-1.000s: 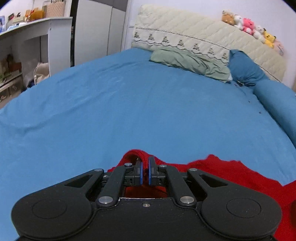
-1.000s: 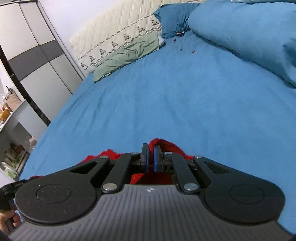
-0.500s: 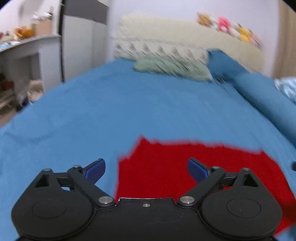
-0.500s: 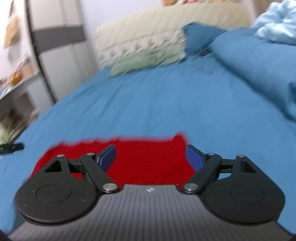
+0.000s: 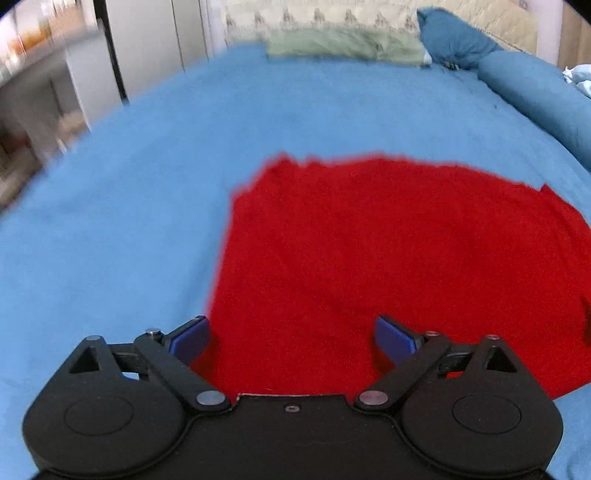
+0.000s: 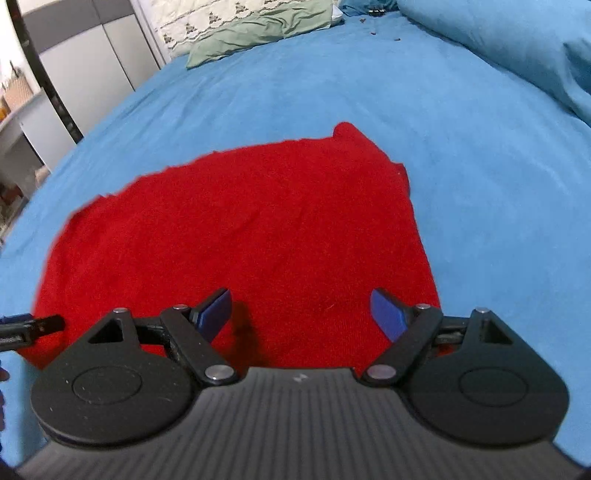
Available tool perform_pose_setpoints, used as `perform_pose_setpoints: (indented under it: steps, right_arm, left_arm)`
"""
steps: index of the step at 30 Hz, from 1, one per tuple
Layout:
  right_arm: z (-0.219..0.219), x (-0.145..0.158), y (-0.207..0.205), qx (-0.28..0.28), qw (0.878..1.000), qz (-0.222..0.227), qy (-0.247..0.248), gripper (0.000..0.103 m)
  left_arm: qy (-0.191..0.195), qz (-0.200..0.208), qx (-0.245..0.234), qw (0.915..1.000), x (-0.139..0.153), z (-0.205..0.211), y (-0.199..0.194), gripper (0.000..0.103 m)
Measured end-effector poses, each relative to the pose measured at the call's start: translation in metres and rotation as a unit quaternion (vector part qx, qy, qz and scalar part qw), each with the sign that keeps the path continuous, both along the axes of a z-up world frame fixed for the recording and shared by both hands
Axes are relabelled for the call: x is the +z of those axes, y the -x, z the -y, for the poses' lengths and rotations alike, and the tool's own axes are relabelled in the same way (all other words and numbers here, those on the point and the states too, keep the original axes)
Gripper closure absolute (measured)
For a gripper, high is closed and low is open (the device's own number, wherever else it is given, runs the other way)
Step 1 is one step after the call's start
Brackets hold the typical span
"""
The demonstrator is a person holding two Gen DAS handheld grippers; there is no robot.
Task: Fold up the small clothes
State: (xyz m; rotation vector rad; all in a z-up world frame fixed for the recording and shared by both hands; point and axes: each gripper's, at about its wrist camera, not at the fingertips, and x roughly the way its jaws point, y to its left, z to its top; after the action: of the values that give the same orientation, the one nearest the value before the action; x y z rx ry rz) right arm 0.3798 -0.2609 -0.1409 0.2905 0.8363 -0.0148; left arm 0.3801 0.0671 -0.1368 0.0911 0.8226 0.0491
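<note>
A red knitted garment [image 5: 388,251] lies flat on the blue bed sheet [image 5: 129,221]. It also shows in the right wrist view [image 6: 240,221]. My left gripper [image 5: 291,338] is open and empty, above the garment's near left part. My right gripper [image 6: 301,314] is open and empty, above the garment's near right part. The tip of the left gripper [image 6: 33,326] shows at the left edge of the right wrist view. The garment's near edge is hidden behind both gripper bodies.
A green pillow [image 5: 343,44] and a blue pillow [image 5: 454,37] lie at the cream headboard [image 5: 480,14]. A blue duvet roll [image 6: 517,48] runs along the right side. A wardrobe [image 6: 92,62] and shelves [image 5: 33,85] stand left of the bed.
Both grippers were shut on the red garment's edge one second ago. They opened, let it go, and pulled back and up. The garment now lies flat on the sheet.
</note>
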Motion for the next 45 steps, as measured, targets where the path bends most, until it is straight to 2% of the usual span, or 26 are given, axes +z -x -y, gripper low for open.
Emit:
perform_pose_setpoints:
  steps: [2,4,7,11,14,16,20,23,25,28,30,32,34,35,38,40,42,45]
  right_arm:
    - [0.008,0.019,0.012,0.007,0.999,0.021,-0.037,0.005]
    - [0.016,0.034,0.035,0.007,0.999,0.042,-0.031,0.004]
    - [0.031,0.045,0.061,0.000,0.998,0.054,0.012,0.004]
    - [0.046,0.037,0.073,-0.032,0.998,0.037,0.045,0.004]
    - [0.057,0.025,0.078,-0.046,0.997,0.034,0.044,0.005]
    - [0.056,0.014,0.080,-0.047,0.997,0.039,0.046,0.006]
    - [0.052,-0.001,0.074,-0.050,0.997,0.049,0.035,0.008]
    - [0.045,-0.012,0.059,-0.057,0.996,0.052,0.033,0.019]
    - [0.037,-0.021,0.053,-0.065,0.996,0.046,0.036,0.021]
    - [0.018,-0.028,0.056,-0.069,0.993,0.056,0.080,0.026]
    - [0.011,-0.029,0.059,-0.066,0.992,0.064,0.087,0.037]
    - [0.010,-0.029,0.059,-0.067,0.993,0.064,0.079,0.058]
    - [0.008,-0.026,0.058,-0.069,0.993,0.059,0.076,0.067]
    - [0.009,-0.024,0.057,-0.071,0.993,0.055,0.075,0.075]
    - [0.017,-0.013,0.053,-0.090,0.994,0.042,0.038,0.079]
    - [0.024,0.002,0.052,-0.112,0.993,0.044,-0.016,0.079]
    - [0.027,0.021,0.049,-0.119,0.989,0.058,-0.063,0.079]
    - [0.012,0.057,0.036,-0.091,0.986,0.090,-0.109,0.080]
  left_arm:
    - [-0.029,0.059,-0.008,0.9978,0.028,0.010,0.022,0.000]
    - [-0.019,0.088,-0.042,0.9951,0.044,0.023,0.031,0.000]
    - [0.038,0.058,-0.079,0.9945,0.040,0.045,0.025,0.000]
    - [0.102,0.022,-0.081,0.9913,0.008,0.069,0.014,0.000]
    - [0.099,0.001,-0.091,0.9909,-0.013,0.082,0.013,0.000]
    - [0.079,0.000,-0.092,0.9926,-0.018,0.085,0.011,0.000]
    - [0.085,-0.008,-0.089,0.9924,-0.023,0.083,0.005,0.000]
    - [0.079,-0.009,-0.079,0.9937,-0.029,0.079,0.001,0.000]
    - [0.069,-0.003,-0.089,0.9936,-0.033,0.080,0.002,0.000]
    - [0.055,0.000,-0.094,0.9940,-0.040,0.079,-0.002,0.000]
    - [0.051,0.001,-0.097,0.9940,-0.041,0.079,-0.002,0.000]
    - [0.044,0.001,-0.099,0.9941,-0.044,0.081,-0.003,0.000]
    - [0.035,0.000,-0.104,0.9940,-0.047,0.082,-0.005,0.000]
    - [0.035,-0.001,-0.105,0.9938,-0.048,0.082,-0.007,0.000]
    - [0.040,-0.004,-0.105,0.9937,-0.047,0.081,-0.009,0.000]
    - [0.047,-0.008,-0.105,0.9934,-0.044,0.079,-0.010,0.000]
    - [0.055,-0.010,-0.102,0.9932,-0.040,0.074,-0.010,0.000]
    - [0.061,-0.008,-0.090,0.9940,-0.029,0.059,-0.007,0.000]
